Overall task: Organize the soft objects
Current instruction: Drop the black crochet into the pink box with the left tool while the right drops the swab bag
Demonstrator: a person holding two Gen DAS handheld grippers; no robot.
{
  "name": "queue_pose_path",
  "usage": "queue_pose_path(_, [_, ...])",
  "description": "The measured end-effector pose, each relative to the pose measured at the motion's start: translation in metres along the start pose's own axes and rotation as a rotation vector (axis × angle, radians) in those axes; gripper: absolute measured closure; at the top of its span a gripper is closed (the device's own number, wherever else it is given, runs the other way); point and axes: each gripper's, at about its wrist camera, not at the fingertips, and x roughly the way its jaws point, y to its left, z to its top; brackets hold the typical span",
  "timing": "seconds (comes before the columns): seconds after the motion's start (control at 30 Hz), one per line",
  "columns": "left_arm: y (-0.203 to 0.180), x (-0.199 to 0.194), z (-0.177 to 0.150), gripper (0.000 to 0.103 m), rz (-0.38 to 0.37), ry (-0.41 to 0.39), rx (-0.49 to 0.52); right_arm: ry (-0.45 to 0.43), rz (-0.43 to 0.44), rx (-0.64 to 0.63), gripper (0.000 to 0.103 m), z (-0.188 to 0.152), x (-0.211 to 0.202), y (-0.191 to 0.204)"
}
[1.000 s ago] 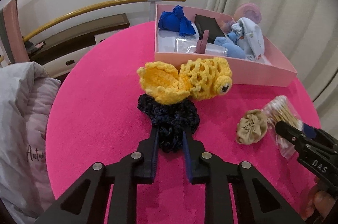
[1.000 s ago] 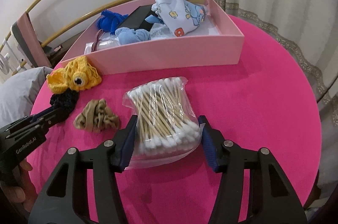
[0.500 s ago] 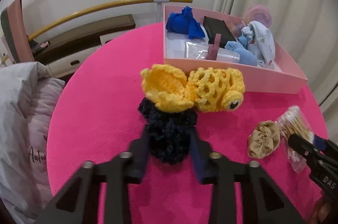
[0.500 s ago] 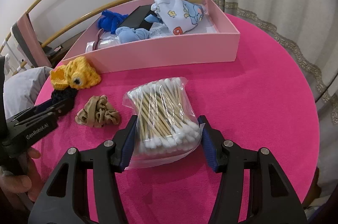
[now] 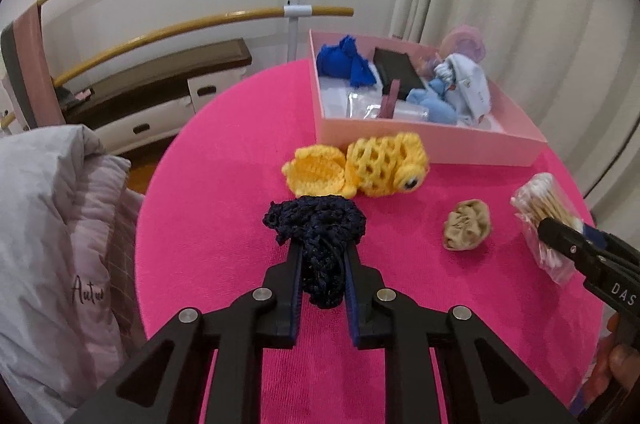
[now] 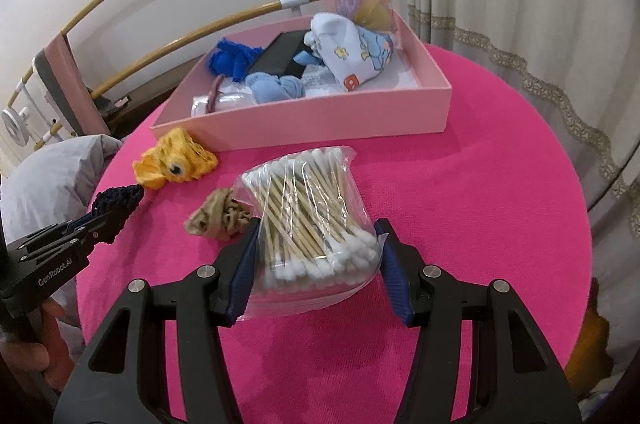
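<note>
The left gripper (image 5: pixel 322 278) is clamped hard on a navy crocheted piece (image 5: pixel 316 224), jaws nearly together and the yarn bunched between the pads. The right gripper (image 6: pixel 316 264) stands about half open, gripping a clear bag of cotton swabs (image 6: pixel 312 220) across its width; its pads press the plastic on both sides.

All positions below are given from the pink box (image 5: pixel 424 144), the likely destination.

- Navy piece: in front of the box, near its left corner, apparently raised off the pink tablecloth (image 5: pixel 224 184).
- Swab bag: in front of the box, toward its right side.
- Tan scrunchie (image 5: pixel 466 224): on the cloth between the two held items.
- Yellow crocheted fish (image 5: pixel 360 170): just in front of the box wall.

Procedure, as judged: carry each load high enough to clear the near wall before moving forward. Route the navy piece over the fish without snagging it. Release only above bare floor inside the box, left of the blue cloth (image 5: pixel 346 62) or ahead of it.
</note>
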Motion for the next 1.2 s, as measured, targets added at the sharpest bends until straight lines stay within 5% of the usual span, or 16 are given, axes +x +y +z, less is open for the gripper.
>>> queue_pose_path(0.7, [-0.038,-0.117,0.006,0.089,0.016,-0.205,0.091,-0.189,0.005,-0.055,0.051,0.02,-0.098,0.029])
queue_pose_path(1.2, [-0.041,-0.159,0.024,0.089,0.007,-0.292,0.084,-0.314,-0.018,-0.088,0.051,0.046,-0.141,0.043])
